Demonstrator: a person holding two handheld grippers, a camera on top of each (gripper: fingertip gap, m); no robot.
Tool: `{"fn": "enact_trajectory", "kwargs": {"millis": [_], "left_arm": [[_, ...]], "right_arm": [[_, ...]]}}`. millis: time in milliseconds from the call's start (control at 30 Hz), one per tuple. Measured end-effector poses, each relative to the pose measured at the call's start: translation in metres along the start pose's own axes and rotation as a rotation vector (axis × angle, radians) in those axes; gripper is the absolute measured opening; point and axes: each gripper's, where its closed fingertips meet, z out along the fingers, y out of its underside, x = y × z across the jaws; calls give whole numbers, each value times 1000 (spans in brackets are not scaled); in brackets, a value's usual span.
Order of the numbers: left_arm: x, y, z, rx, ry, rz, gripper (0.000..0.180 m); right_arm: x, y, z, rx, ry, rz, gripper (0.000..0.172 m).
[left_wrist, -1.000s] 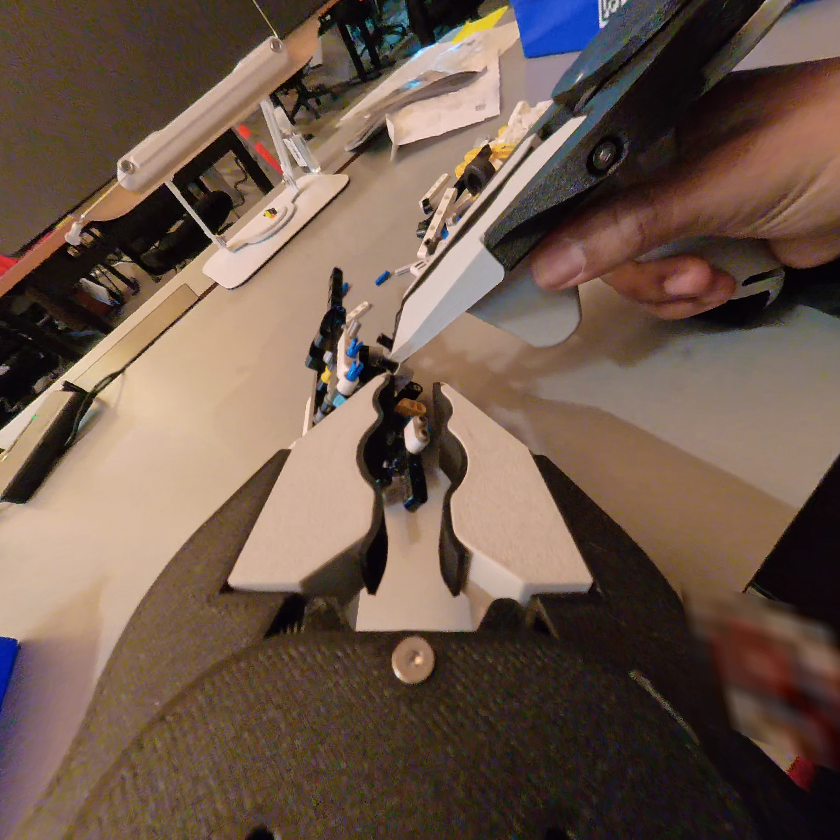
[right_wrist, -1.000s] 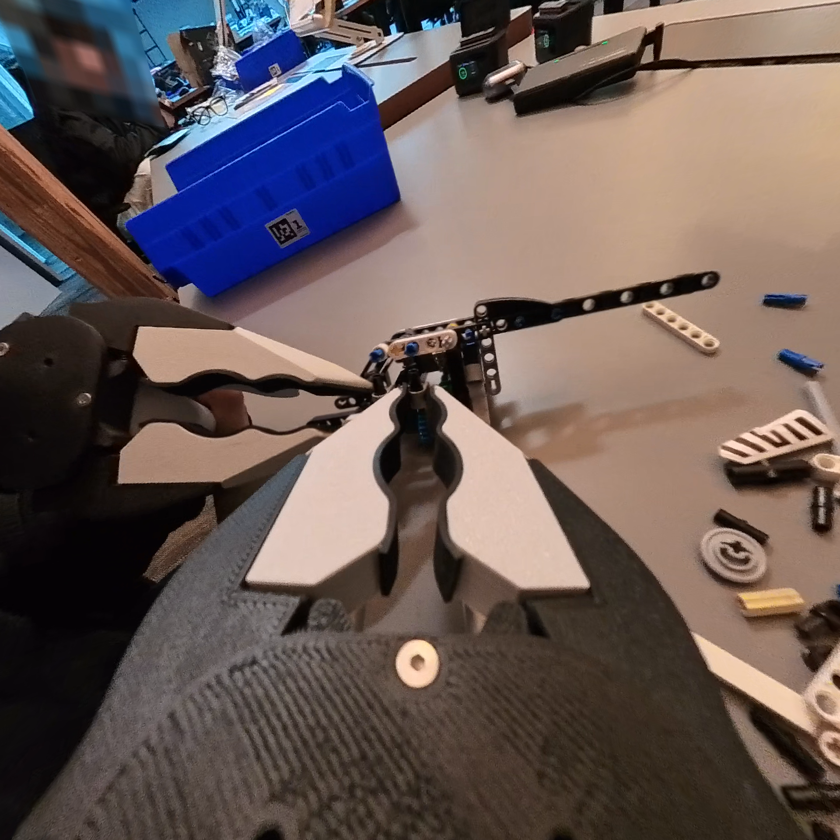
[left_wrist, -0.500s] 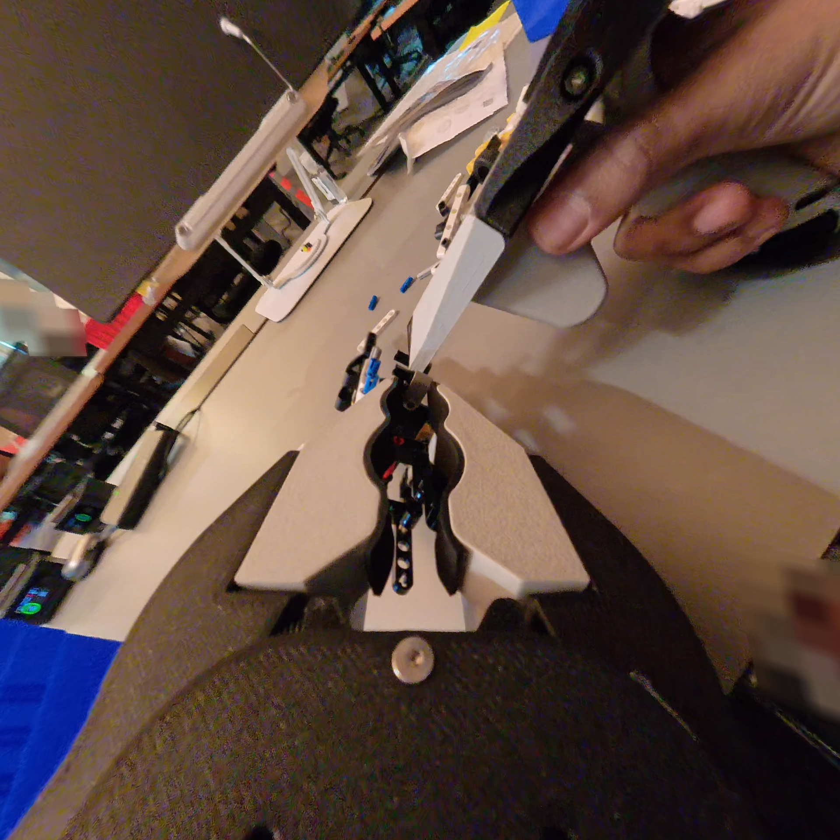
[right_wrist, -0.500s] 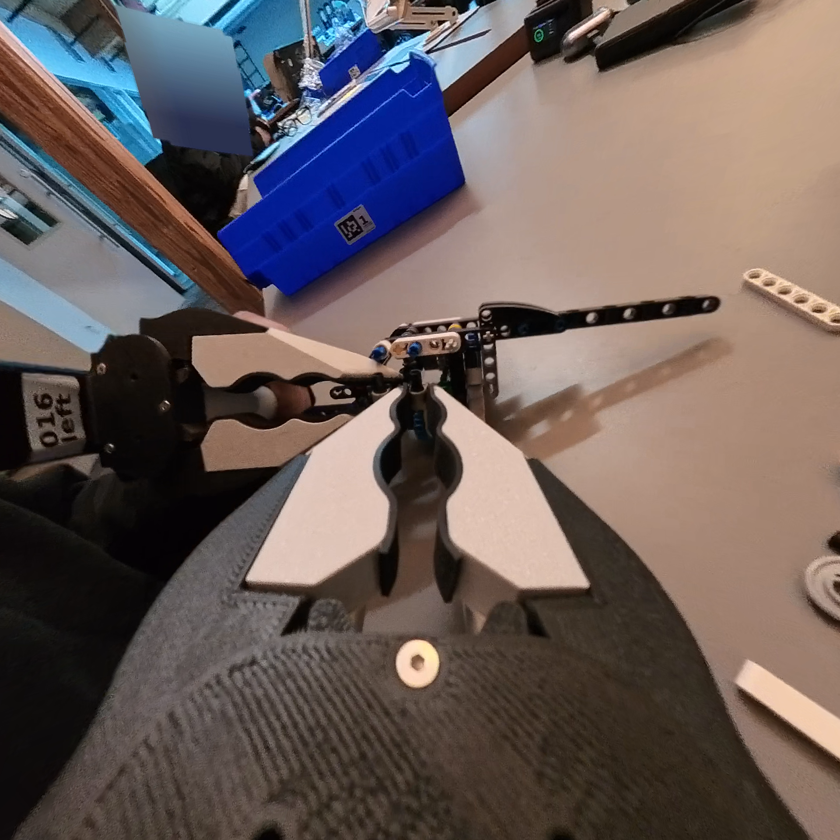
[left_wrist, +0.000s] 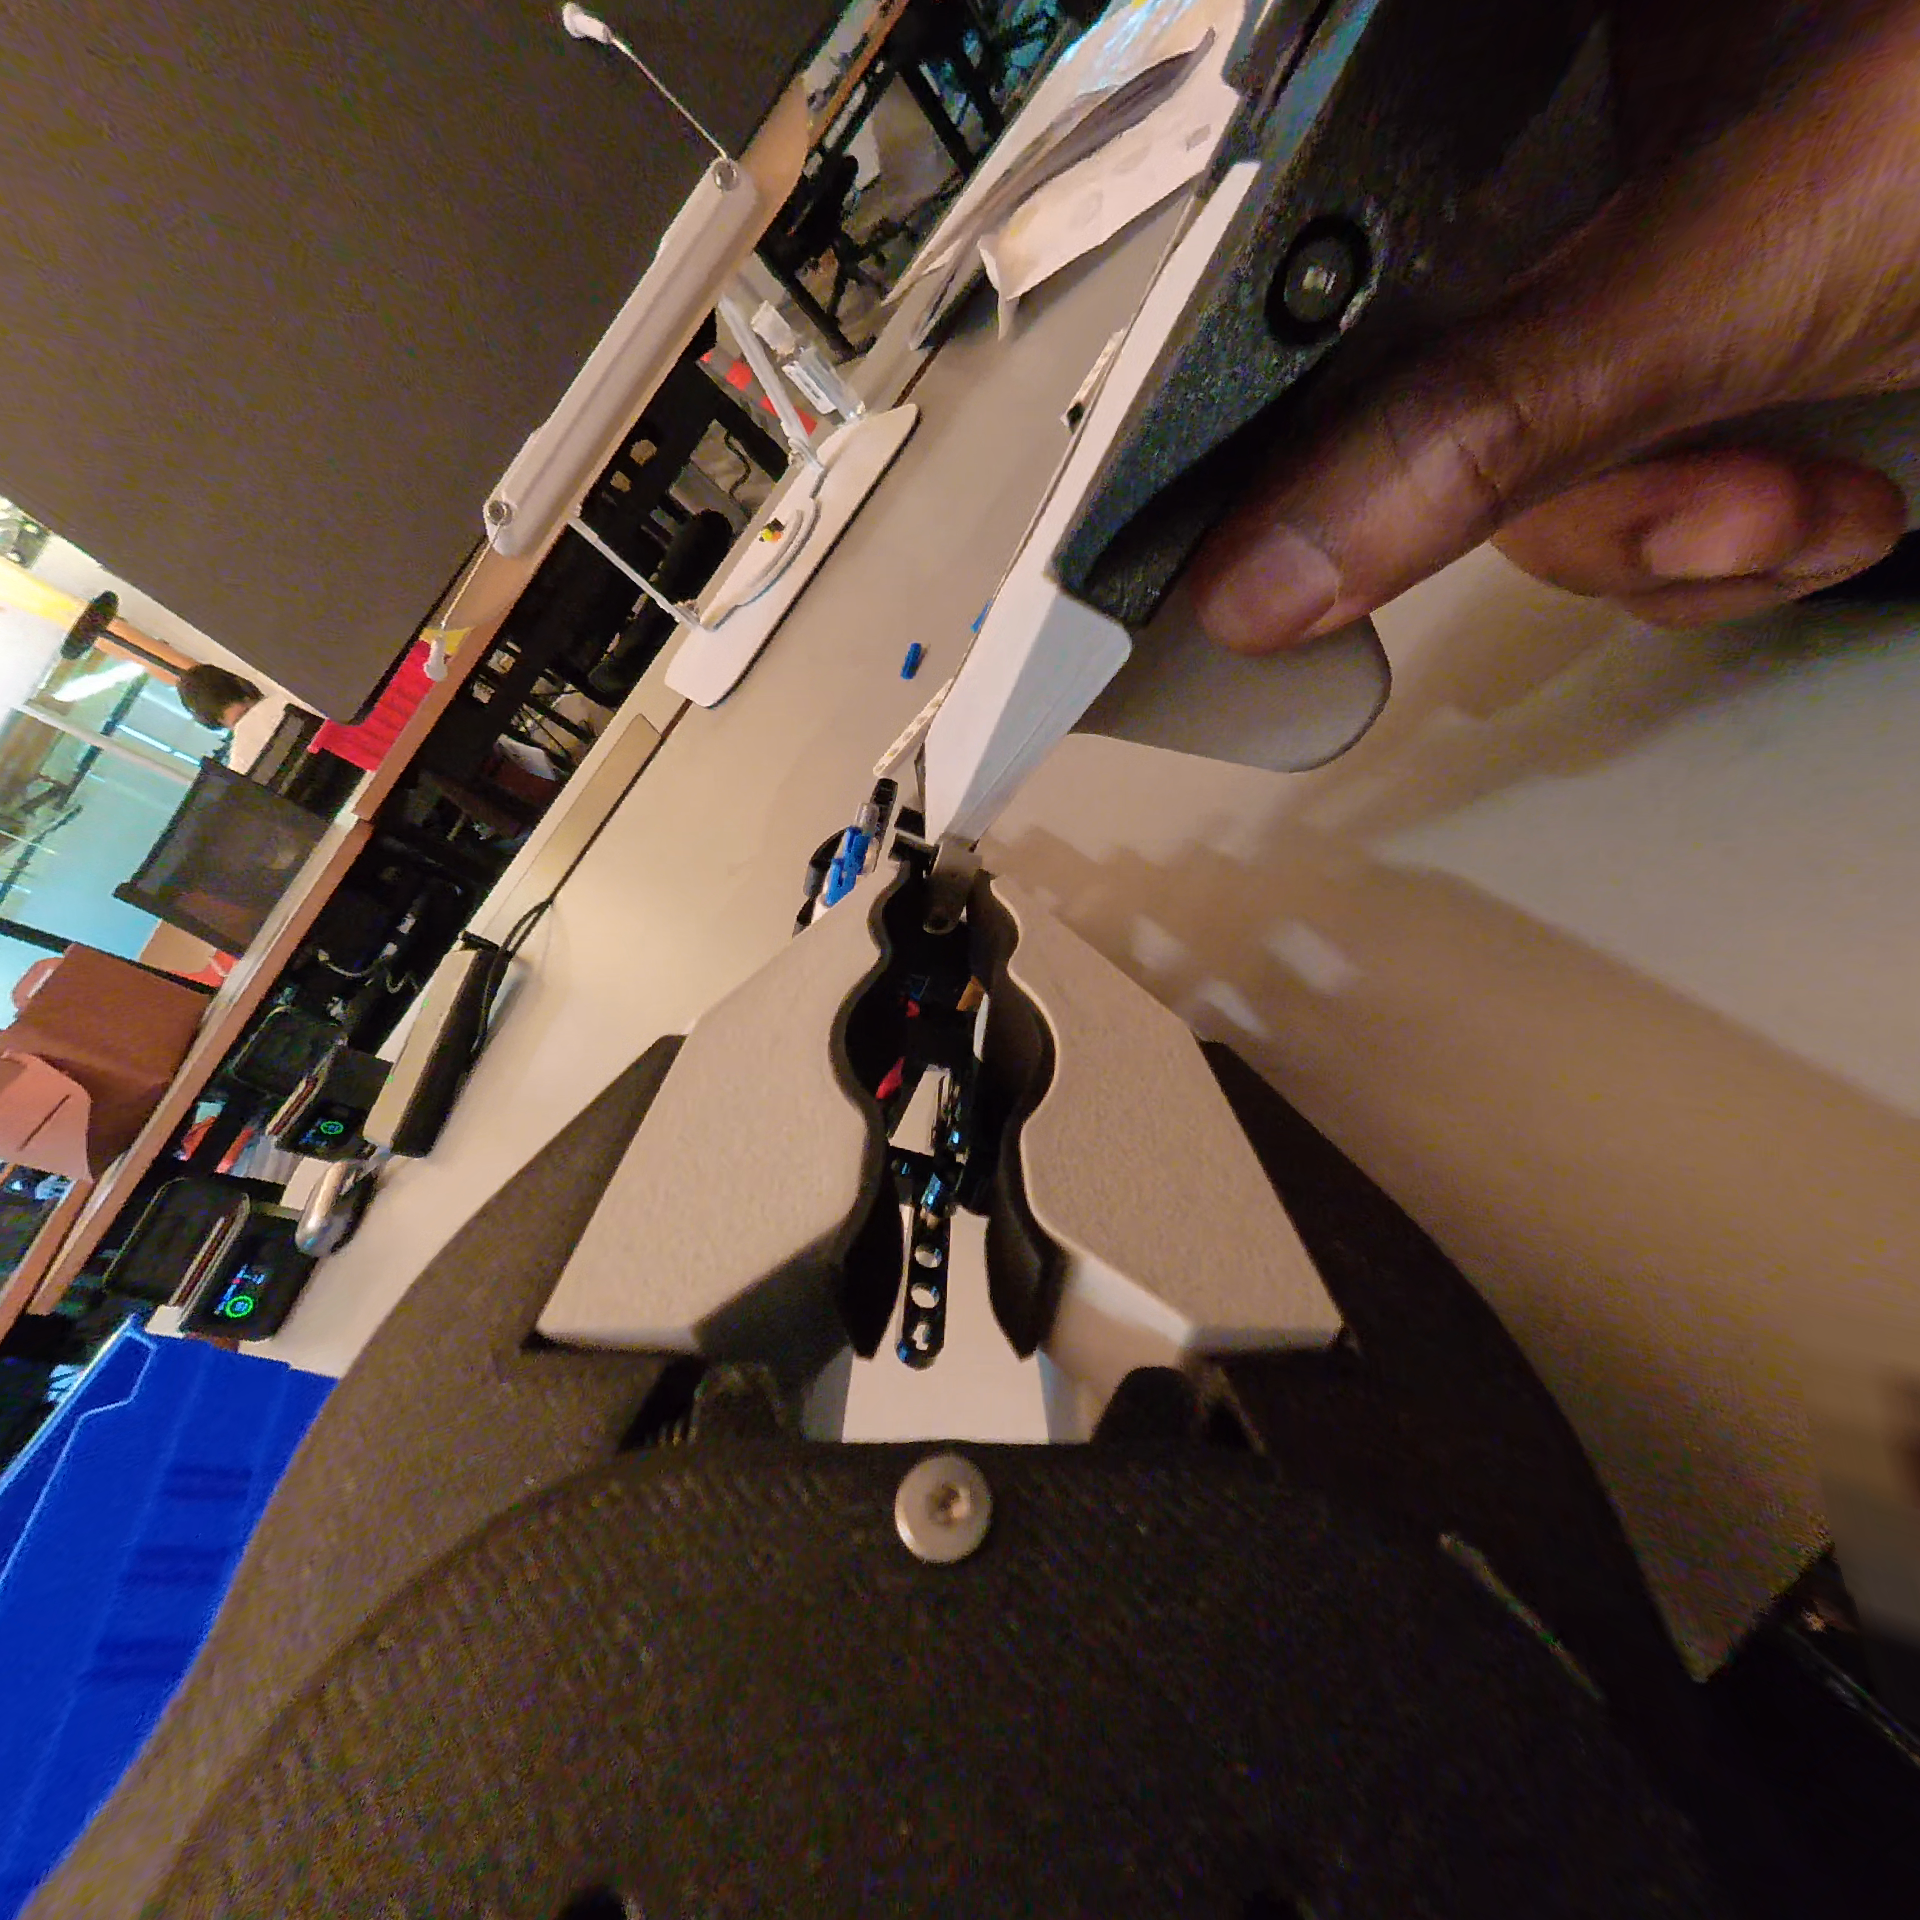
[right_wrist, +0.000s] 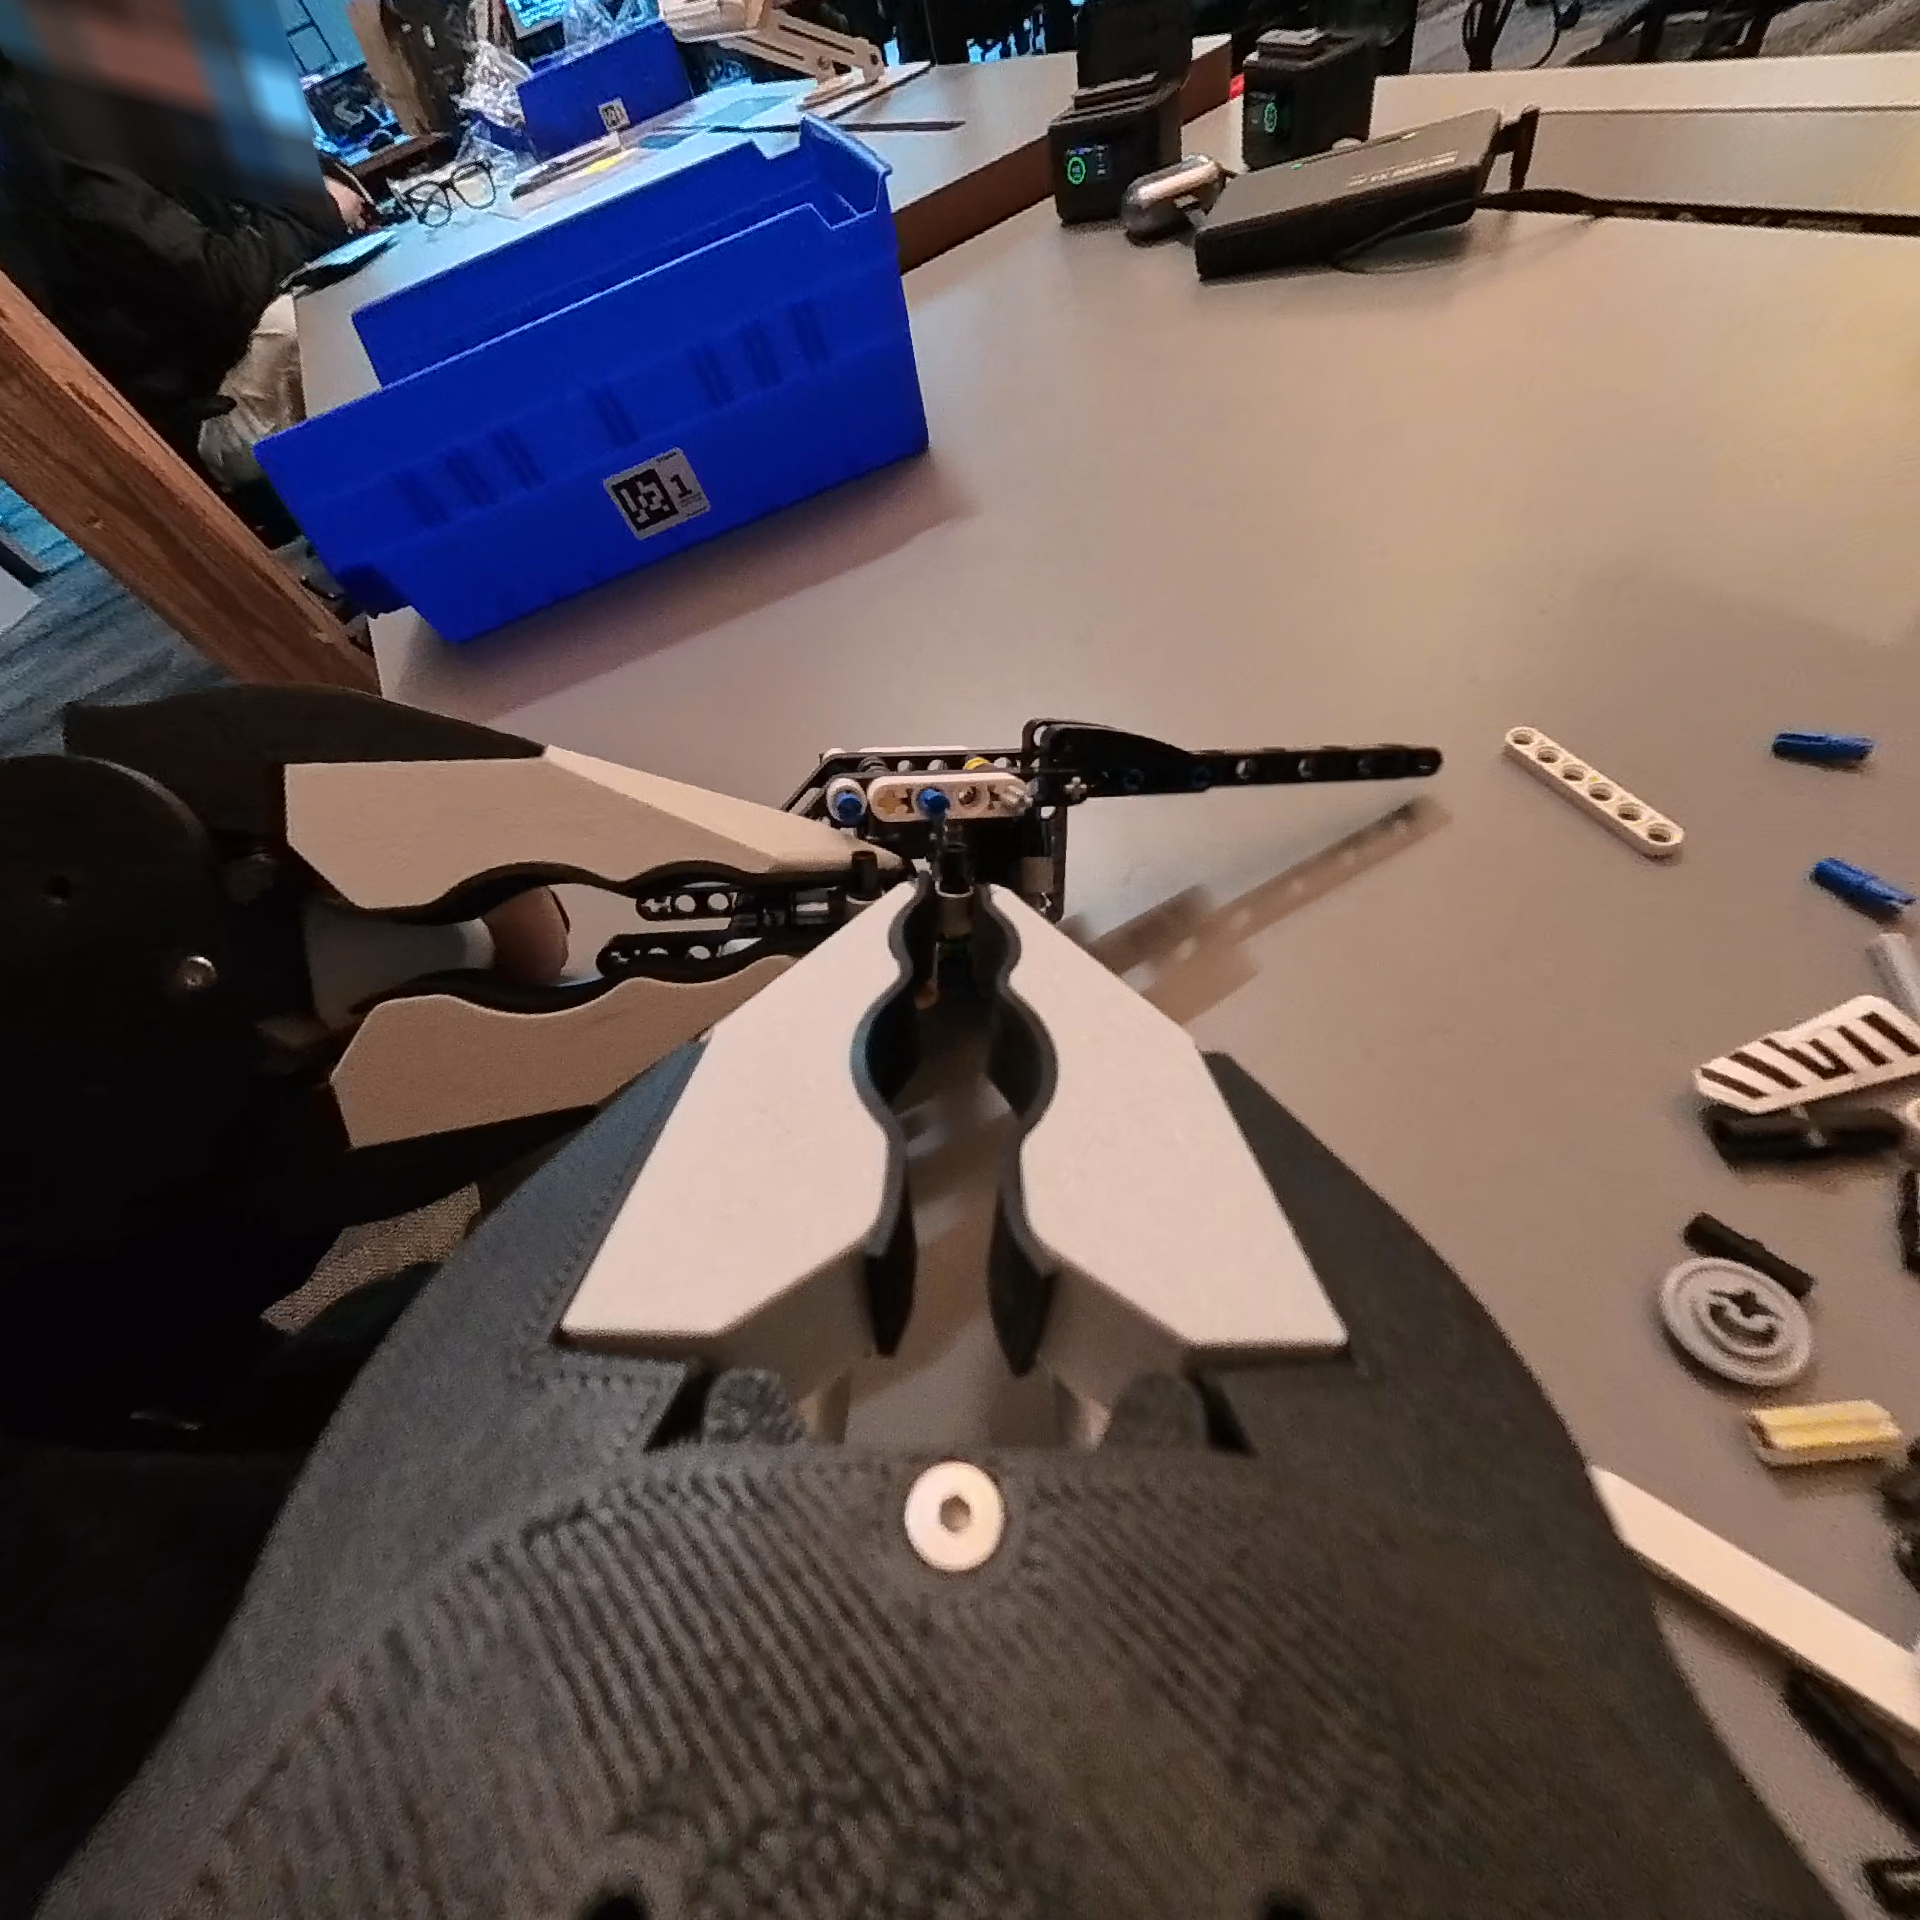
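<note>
Brick assembly (right_wrist: 966, 800) — table edge (right_wrist: 436, 686) beside

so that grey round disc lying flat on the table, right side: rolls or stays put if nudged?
Grey disc lies flat on the table, so a nudge probably slides it rather than rolls it. It looks thin and low, likely hard to pinch from above. Set on edge, it could roll.

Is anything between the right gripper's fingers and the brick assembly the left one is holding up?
Nothing visible. The right gripper already has its fingers closed on a small grey part at the underside of the black brick assembly. The left gripper clamps the assembly's black beams from the side, clear of that spot.
</note>
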Motion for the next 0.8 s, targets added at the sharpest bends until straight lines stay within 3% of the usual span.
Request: {"fn": "enact_trajectory", "kwargs": {"millis": [367, 600, 800], "left_arm": [[-2, 3, -1, -7, -5, -28, 6], [-4, 7, -1, -15, -13, -36, 6], [-4, 7, -4, 12, 21, -74, 8]], "right_arm": [[0, -1, 4, 14, -24, 84, 4], [-1, -1, 7, 7, 60, -66, 4], [-5, -2, 6, 20, -8, -24, 4]]}}
